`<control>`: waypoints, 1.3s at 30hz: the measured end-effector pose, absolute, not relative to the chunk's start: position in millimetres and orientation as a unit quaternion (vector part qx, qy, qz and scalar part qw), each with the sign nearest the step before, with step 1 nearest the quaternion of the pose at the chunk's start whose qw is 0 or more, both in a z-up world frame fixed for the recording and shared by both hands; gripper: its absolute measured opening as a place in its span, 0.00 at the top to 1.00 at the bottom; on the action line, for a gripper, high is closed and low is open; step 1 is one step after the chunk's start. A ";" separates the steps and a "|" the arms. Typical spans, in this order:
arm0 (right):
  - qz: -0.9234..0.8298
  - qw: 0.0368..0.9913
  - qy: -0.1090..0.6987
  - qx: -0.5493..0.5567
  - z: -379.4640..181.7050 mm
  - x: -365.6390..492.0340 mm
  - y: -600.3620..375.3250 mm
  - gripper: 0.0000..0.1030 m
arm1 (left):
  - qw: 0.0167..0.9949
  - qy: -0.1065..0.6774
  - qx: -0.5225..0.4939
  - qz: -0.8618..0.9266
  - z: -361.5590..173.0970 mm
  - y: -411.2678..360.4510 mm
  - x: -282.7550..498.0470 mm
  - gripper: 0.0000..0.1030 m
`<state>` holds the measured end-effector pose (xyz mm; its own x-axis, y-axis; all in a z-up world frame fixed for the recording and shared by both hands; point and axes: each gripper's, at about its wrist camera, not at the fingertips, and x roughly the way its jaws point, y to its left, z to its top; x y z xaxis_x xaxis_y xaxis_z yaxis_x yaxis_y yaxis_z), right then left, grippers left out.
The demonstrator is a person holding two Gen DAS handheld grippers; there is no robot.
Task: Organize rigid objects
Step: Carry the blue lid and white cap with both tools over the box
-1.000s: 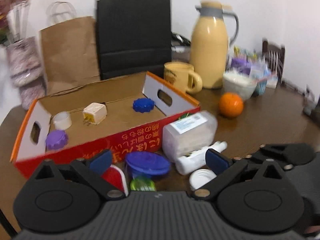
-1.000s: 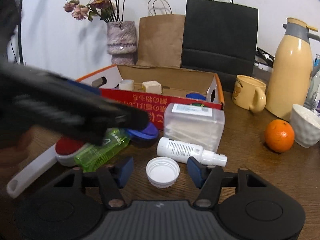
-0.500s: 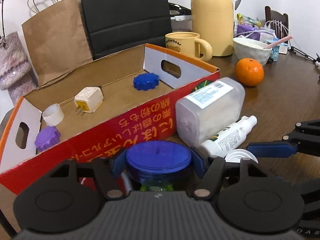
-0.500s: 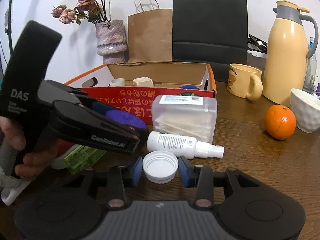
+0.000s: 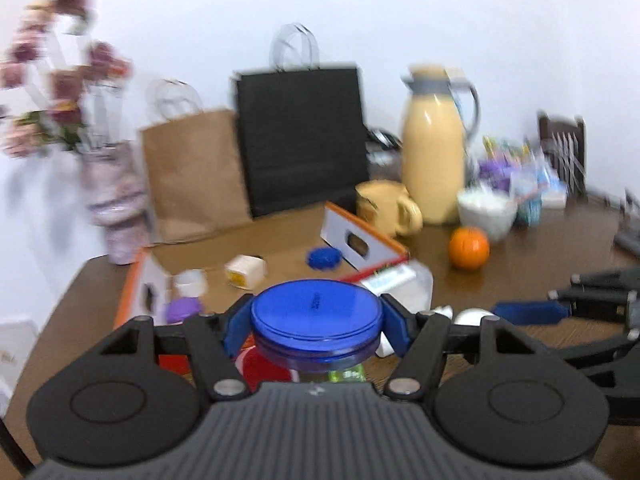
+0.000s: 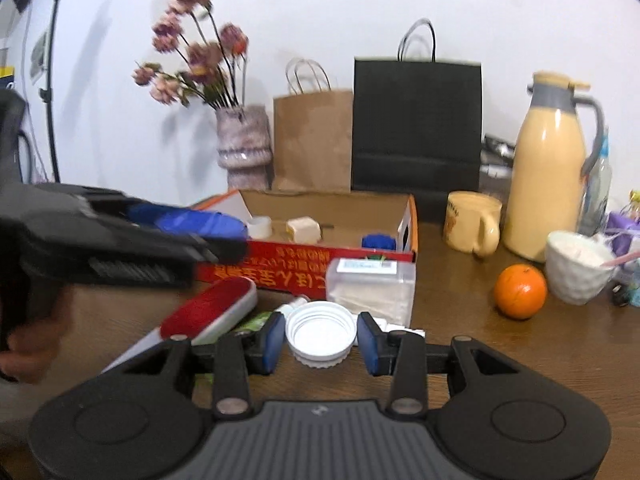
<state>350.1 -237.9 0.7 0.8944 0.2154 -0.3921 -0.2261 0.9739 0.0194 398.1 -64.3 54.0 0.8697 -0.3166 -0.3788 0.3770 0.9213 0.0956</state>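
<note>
- Left wrist view: left gripper (image 5: pixel 316 326), fingers clamped on the blue lid (image 5: pixel 316 316). 0.5 s ago the lid sat low against the front of the cardboard box (image 5: pixel 280 256); now it is raised clear of the table, in front of and above the box's front wall. Judged: pickup done, carry to the box under way. View blurred by motion.
- Same view, inside the box: 1 blue cap (image 5: pixel 323 258), 1 white plug (image 5: pixel 245 271), 1 white ring (image 5: pixel 190 283), 1 purple cap (image 5: pixel 183 309).
- Right wrist view: right gripper (image 6: pixel 321 336), fingers closed in from their wide spread of 1 s ago, both pads hard against the white cap (image 6: pixel 321 334); cap lifted or resting, cannot tell. Cap is in front of the box, just before the clear plastic container (image 6: pixel 370 288).
- Same view: red lint brush (image 6: pixel 208 310) left of the cap, untouched.
</note>
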 end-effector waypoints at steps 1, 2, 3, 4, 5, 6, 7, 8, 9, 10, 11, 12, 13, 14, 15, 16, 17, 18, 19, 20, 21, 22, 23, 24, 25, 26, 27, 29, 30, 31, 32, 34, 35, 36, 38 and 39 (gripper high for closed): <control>0.110 0.974 0.196 -0.020 3.9 338.7 -237.2 0.62 | 0.966 0.174 0.071 -0.176 61.4 -56.0 384.0 0.35; 0.108 0.975 0.193 -0.026 7.1 326.7 -236.5 0.62 | 0.969 0.166 0.059 -0.171 68.1 -47.5 368.1 0.35; 0.110 0.976 0.187 -0.029 10.5 313.5 -235.9 0.62 | 0.973 0.157 0.048 -0.165 73.9 -38.3 348.2 0.35; 0.114 0.976 0.182 -0.029 14.0 298.8 -235.3 0.62 | 0.975 0.149 0.039 -0.160 77.0 -30.3 329.8 0.35; 0.119 0.976 0.179 -0.028 16.4 285.7 -235.2 0.62 | 0.977 0.145 0.031 -0.154 78.4 -23.5 313.2 0.35; 0.123 0.977 0.175 -0.025 18.4 270.1 -234.9 0.62 | 0.979 0.142 0.021 -0.148 76.4 -15.7 292.9 0.35; 0.127 0.977 0.171 -0.021 19.1 255.8 -233.9 0.62 | 0.980 0.142 0.011 -0.138 72.9 -10.2 277.3 0.35; 0.131 0.977 0.168 -0.017 19.0 242.6 -234.0 0.62 | 0.981 0.146 0.004 -0.128 67.7 -4.6 261.1 0.35; 0.132 0.977 0.167 -0.011 18.6 229.0 -233.8 0.62 | 0.982 0.146 -0.004 -0.118 62.5 1.2 242.4 0.35; 0.133 0.977 0.164 -0.005 17.7 214.9 -233.1 0.62 | 0.983 0.146 -0.013 -0.108 58.1 5.4 227.6 0.35; 0.135 0.977 0.162 -0.002 16.4 203.0 -231.8 0.62 | 0.984 0.146 -0.017 -0.097 54.2 9.2 211.2 0.35; 0.138 0.978 0.158 0.002 14.7 188.5 -230.2 0.62 | 0.986 0.141 -0.015 -0.084 50.0 10.9 193.3 0.35; 0.140 0.978 0.153 0.005 13.0 177.1 -228.5 0.62 | 0.988 0.136 -0.008 -0.071 45.5 11.4 177.3 0.35; 0.141 0.979 0.148 0.009 10.6 163.9 -226.6 0.62 | 0.989 0.134 0.007 -0.059 40.4 10.9 160.7 0.35; 0.140 0.979 0.145 0.012 8.0 151.7 -224.1 0.62 | 0.990 0.128 0.022 -0.056 36.5 10.1 147.0 0.35; 0.139 0.980 0.142 0.015 5.5 139.9 -221.8 0.62 | 0.991 0.118 0.033 -0.054 32.3 10.6 131.5 0.35; 0.138 0.981 0.139 0.016 2.7 128.8 -219.2 0.62 | 0.992 0.113 0.039 -0.051 29.1 10.7 118.0 0.35; 0.138 0.981 0.136 0.018 -0.4 116.6 -215.9 0.62 | 0.992 0.110 0.040 -0.050 25.4 10.9 104.3 0.35; 0.139 0.981 0.135 0.018 -3.6 107.0 -213.2 0.62 | 0.992 0.110 0.036 -0.051 23.0 11.0 94.1 0.35; 0.137 0.981 0.133 0.019 -6.3 96.8 -210.9 0.62 | 0.992 0.111 0.031 -0.054 20.8 10.2 84.8 0.35; 0.133 0.982 0.130 0.020 -8.7 86.6 -208.8 0.62 | 0.992 0.111 0.023 -0.055 18.6 9.6 74.4 0.35; 0.131 0.983 0.129 0.020 -10.3 77.4 -207.0 0.62 | 0.992 0.110 0.014 -0.057 18.2 10.8 65.9 0.35; 0.129 0.983 0.127 0.019 -11.3 69.8 -205.2 0.62 | 0.992 0.110 0.002 -0.057 18.6 13.3 59.6 0.35; 0.126 0.984 0.123 0.017 -11.9 62.2 -203.7 0.62 | 0.992 0.109 -0.013 -0.058 19.1 16.6 53.2 0.35; 0.123 0.985 0.121 0.014 -11.6 56.6 -201.5 0.62 | 0.992 0.107 -0.021 -0.060 20.2 19.6 49.0 0.35; 0.124 0.985 0.120 0.009 -10.5 52.8 -198.7 0.62 | 0.992 0.107 -0.022 -0.060 21.6 21.3 47.9 0.35; 0.126 0.985 0.117 0.002 -9.2 49.5 -196.0 0.62 | 0.992 0.108 -0.022 -0.060 22.8 22.6 46.5 0.35; 0.130 0.985 0.112 -0.006 -7.3 45.0 -191.6 0.62 | 0.992 0.108 -0.025 -0.062 25.7 24.0 47.9 0.35; 0.133 0.985 0.113 -0.006 -7.2 44.9 -190.9 0.62 | 0.992 0.108 -0.027 -0.061 26.6 23.9 49.0 0.35; 0.134 0.984 0.115 -0.004 -7.8 46.2 -190.5 0.62 | 0.992 0.109 -0.026 -0.061 27.5 22.0 50.4 0.35; 0.135 0.984 0.118 -0.001 -8.8 47.5 -190.9 0.62 | 0.992 0.109 -0.025 -0.062 27.7 21.1 50.5 0.35; 0.135 0.984 0.120 0.001 -9.9 46.5 -190.8 0.62 | 0.992 0.110 -0.022 -0.064 27.6 19.7 51.6 0.35; 0.135 0.984 0.119 0.001 -9.5 47.2 -190.9 0.62 | 0.992 0.110 -0.019 -0.066 26.3 19.2 50.3 0.35; 0.136 0.984 0.118 0.000 -10.1 47.3 -190.7 0.62 | 0.992 0.110 -0.017 -0.066 25.7 18.3 50.2 0.35; 0.136 0.984 0.119 0.000 -11.6 48.1 -190.8 0.62 | 0.991 0.113 -0.017 -0.070 24.7 17.1 50.6 0.35; 0.136 0.983 0.120 0.001 -12.2 48.4 -191.1 0.62 | 0.991 0.113 -0.017 -0.072 23.8 18.6 49.9 0.35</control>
